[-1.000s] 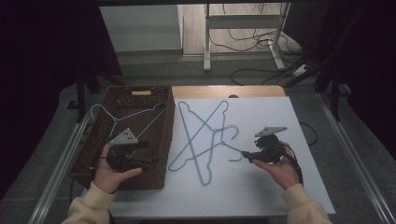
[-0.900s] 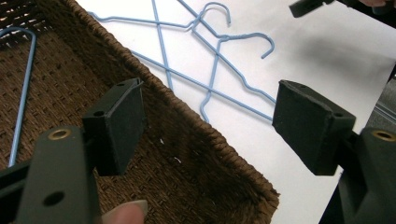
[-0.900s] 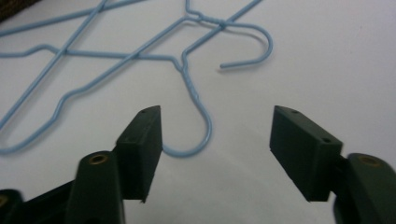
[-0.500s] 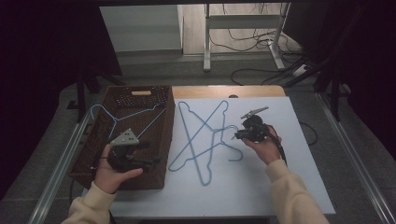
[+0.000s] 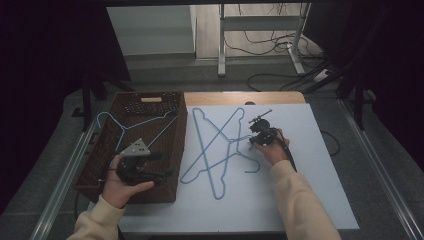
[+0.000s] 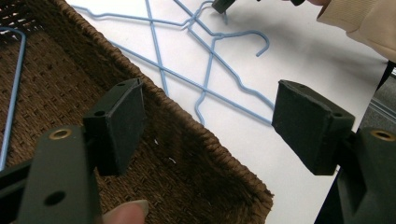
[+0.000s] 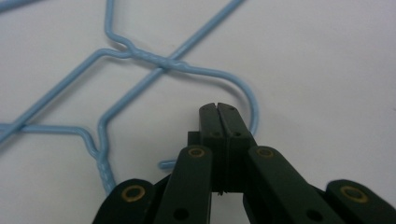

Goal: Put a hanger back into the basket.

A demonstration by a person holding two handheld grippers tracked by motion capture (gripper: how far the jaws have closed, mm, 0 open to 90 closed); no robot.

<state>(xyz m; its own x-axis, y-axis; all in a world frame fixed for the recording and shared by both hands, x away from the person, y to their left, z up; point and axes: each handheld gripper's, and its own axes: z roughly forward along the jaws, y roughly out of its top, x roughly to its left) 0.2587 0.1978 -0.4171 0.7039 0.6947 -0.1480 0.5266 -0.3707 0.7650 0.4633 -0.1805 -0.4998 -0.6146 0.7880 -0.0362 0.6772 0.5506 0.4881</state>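
Blue wire hangers (image 5: 220, 150) lie crossed on the white table (image 5: 310, 170), and the right gripper (image 5: 257, 136) has just snapped its jaws together, over the last second, right at a hanger hook (image 7: 243, 93) after sweeping in from the table's right. Pads look pressed flat, and whether wire is caught beneath I cannot tell. Left gripper (image 6: 210, 126) hovers spread and empty over the wicker basket (image 5: 150, 145), where another hanger (image 5: 131, 125) lies. So a pickup's starting. No readable writing anywhere.
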